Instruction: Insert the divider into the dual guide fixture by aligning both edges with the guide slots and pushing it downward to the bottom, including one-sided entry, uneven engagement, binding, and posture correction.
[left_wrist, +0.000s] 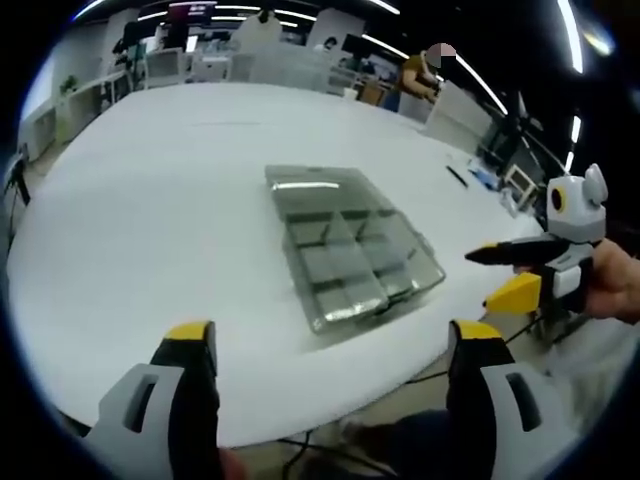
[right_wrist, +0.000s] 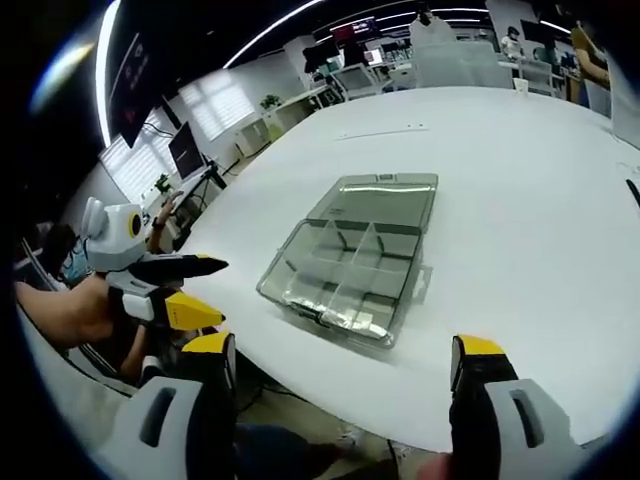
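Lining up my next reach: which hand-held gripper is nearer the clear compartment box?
Hard to call. The left hand-held gripper and the right both hang off the table edge, flanking the clear compartment box, neither touching.

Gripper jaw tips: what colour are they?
Yellow, over black jaws. Clearest in the right gripper view on the right gripper; the left gripper there matches.

1. Honestly, no text, label, brand or number comes out legible in either view.
2. The wall screen (right_wrist: 352, 30) far back in the right gripper view glows reddish, but whatever's on it is just a blur. Same screen (left_wrist: 192, 11) in the left gripper view, same story.
3. The clear plastic organizer box (right_wrist: 352, 258) on the table (right_wrist: 500, 150) carries no marking I can make out.
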